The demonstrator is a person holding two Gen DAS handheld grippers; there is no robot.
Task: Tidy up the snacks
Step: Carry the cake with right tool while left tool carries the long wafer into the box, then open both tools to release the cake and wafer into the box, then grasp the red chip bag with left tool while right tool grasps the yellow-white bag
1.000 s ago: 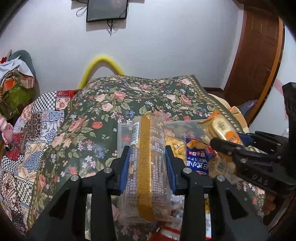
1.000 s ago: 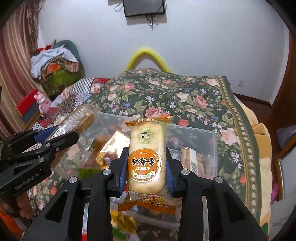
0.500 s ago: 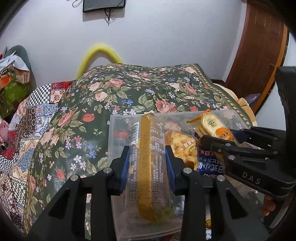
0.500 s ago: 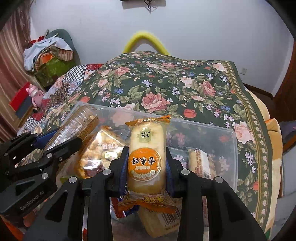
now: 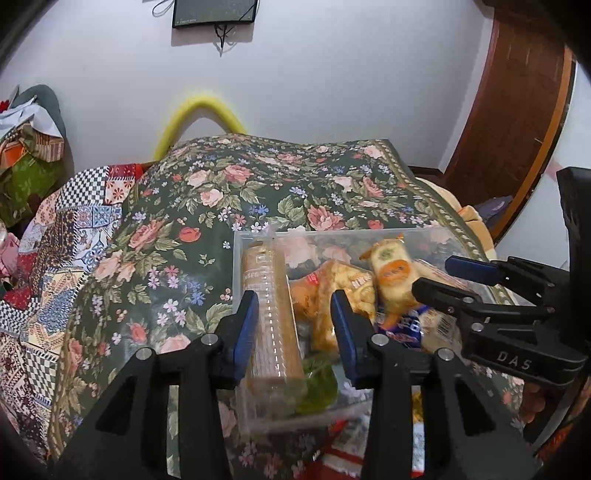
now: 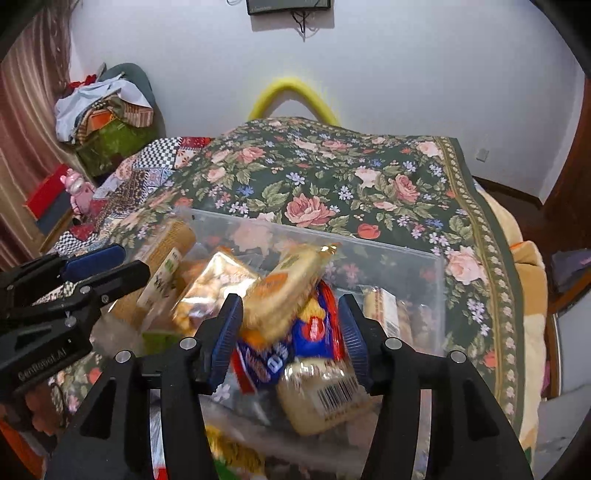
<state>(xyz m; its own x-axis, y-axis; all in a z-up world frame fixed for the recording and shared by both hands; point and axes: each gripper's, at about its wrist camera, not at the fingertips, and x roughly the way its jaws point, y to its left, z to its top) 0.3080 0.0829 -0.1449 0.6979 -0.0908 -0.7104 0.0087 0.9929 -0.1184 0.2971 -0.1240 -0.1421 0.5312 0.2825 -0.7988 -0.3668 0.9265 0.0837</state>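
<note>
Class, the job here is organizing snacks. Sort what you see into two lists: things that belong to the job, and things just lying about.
Belong to the job:
clear plastic bin
long biscuit pack
orange-label rice cracker pack
blue snack packet
left gripper, jaws open
right gripper, jaws open

Lying about:
floral bedspread
wall screen
pink toy
clothes pile

Left gripper (image 5: 293,321) spread wide over clear plastic bin (image 5: 236,266), long cracker pack (image 5: 271,317) lying free just inside left finger. Ahead and right: yellow snack bag (image 5: 347,288), then orange-labelled cake pack (image 5: 393,277) loose beside right gripper (image 5: 448,275). Floral bedspread (image 5: 258,192) beneath and beyond.
</note>
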